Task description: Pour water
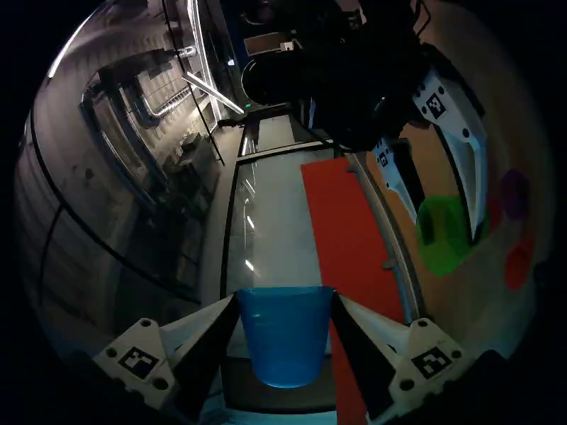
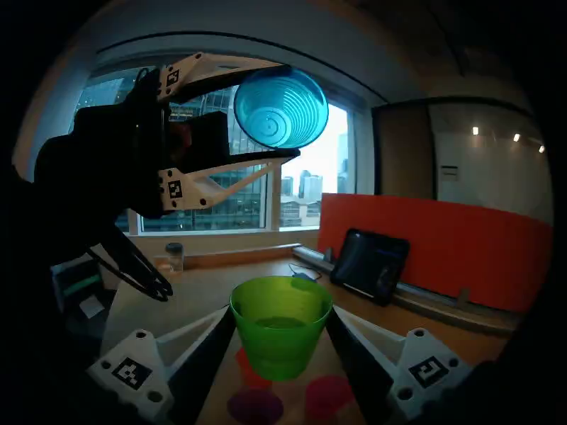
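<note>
My left gripper (image 1: 285,301) is shut on a blue plastic cup (image 1: 285,336). In the right gripper view that blue cup (image 2: 281,106) is held high and tipped on its side, its ringed round face toward the camera, with the left gripper (image 2: 287,110) clamped around it. My right gripper (image 2: 281,312) is shut on a green cup (image 2: 281,333), upright just above the table, with a dark patch low inside it. The blue cup sits above and slightly behind the green one. In the left gripper view the green cup (image 1: 443,234) hangs between the right gripper's white fingers (image 1: 464,152).
A wooden table (image 2: 212,290) carries purple (image 2: 255,405) and pink (image 2: 329,393) round spots under the green cup. A dark tablet (image 2: 368,265) leans against an orange partition (image 2: 453,241). A small jar (image 2: 173,255) stands by the window (image 2: 212,198).
</note>
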A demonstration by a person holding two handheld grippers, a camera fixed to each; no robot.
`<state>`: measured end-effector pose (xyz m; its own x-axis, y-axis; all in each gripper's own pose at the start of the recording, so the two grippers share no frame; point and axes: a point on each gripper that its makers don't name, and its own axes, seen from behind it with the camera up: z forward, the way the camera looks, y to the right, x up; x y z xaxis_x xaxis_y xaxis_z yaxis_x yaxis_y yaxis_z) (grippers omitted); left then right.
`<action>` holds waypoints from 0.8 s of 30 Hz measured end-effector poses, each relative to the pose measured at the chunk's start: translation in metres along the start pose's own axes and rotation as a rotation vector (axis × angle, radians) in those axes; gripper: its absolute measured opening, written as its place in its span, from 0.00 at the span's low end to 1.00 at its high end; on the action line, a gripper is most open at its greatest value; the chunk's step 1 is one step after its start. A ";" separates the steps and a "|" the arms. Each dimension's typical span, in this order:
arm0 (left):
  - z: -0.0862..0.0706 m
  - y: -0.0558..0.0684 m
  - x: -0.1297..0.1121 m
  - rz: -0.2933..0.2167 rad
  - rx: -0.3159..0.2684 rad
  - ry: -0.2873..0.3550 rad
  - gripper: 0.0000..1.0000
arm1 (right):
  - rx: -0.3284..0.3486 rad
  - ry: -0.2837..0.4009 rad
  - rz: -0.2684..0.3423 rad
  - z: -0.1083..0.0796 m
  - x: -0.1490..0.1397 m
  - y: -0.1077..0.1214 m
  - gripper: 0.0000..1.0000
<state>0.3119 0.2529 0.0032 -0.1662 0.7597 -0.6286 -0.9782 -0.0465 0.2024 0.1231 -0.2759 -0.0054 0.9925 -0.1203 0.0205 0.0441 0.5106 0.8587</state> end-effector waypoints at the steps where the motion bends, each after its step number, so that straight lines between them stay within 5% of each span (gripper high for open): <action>1: 0.000 0.000 0.000 -0.002 0.000 0.001 0.88 | 0.000 0.001 0.000 0.000 0.000 0.000 0.90; 10: 0.004 -0.005 -0.007 -0.060 0.010 -0.003 0.88 | -0.003 0.004 0.001 0.000 0.001 0.001 0.90; 24: 0.004 -0.003 -0.030 -0.329 0.032 -0.042 0.88 | -0.021 0.016 0.009 -0.006 0.004 0.008 0.90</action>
<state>0.3204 0.2329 0.0240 0.1642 0.7563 -0.6332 -0.9739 0.2263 0.0176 0.1277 -0.2677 -0.0016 0.9946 -0.1022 0.0201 0.0373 0.5295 0.8475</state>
